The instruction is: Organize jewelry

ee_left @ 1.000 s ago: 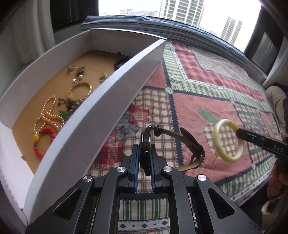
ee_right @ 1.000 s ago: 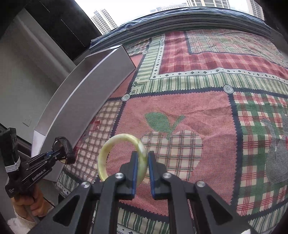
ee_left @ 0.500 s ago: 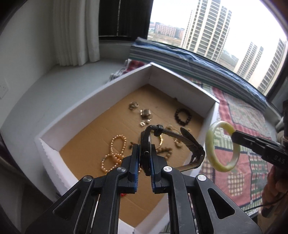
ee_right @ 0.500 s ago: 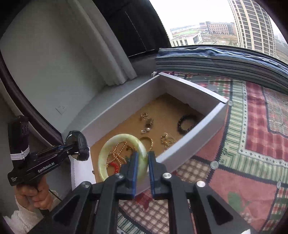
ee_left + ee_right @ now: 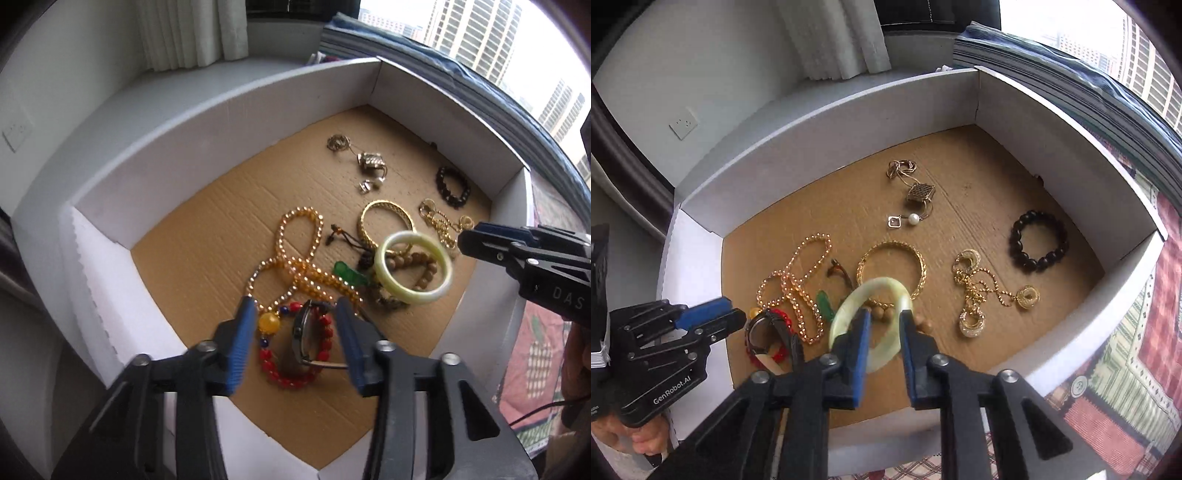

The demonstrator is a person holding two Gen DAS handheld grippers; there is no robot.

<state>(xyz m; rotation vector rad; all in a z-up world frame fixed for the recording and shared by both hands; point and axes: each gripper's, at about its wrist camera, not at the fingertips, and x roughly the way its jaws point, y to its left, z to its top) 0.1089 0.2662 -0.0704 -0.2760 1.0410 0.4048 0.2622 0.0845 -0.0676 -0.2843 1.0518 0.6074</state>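
A white box (image 5: pixel 229 110) with a brown cardboard floor holds the jewelry. My left gripper (image 5: pixel 295 321) is open over the box's near end; a dark watch (image 5: pixel 304 334) lies between its fingers on a red bead bracelet (image 5: pixel 291 373). My right gripper (image 5: pixel 882 321) is open; a pale green jade bangle (image 5: pixel 875 295) lies between its fingers on the pile. The bangle also shows in the left wrist view (image 5: pixel 413 273), apart from the right gripper's tips (image 5: pixel 469 243). The watch shows in the right wrist view (image 5: pixel 764 332).
In the box lie a gold bead necklace (image 5: pixel 295 254), a gold bangle (image 5: pixel 890 266), a black bead bracelet (image 5: pixel 1038 240), a gold chain (image 5: pixel 979 295) and small pendants (image 5: pixel 916 195). A patterned red and green cloth (image 5: pixel 1126 350) lies right of the box. A white sill and curtain stand behind.
Both grippers moved down into the box and opened. The left let go of the watch, the right let go of the jade bangle; both pieces now lie among the jewelry.
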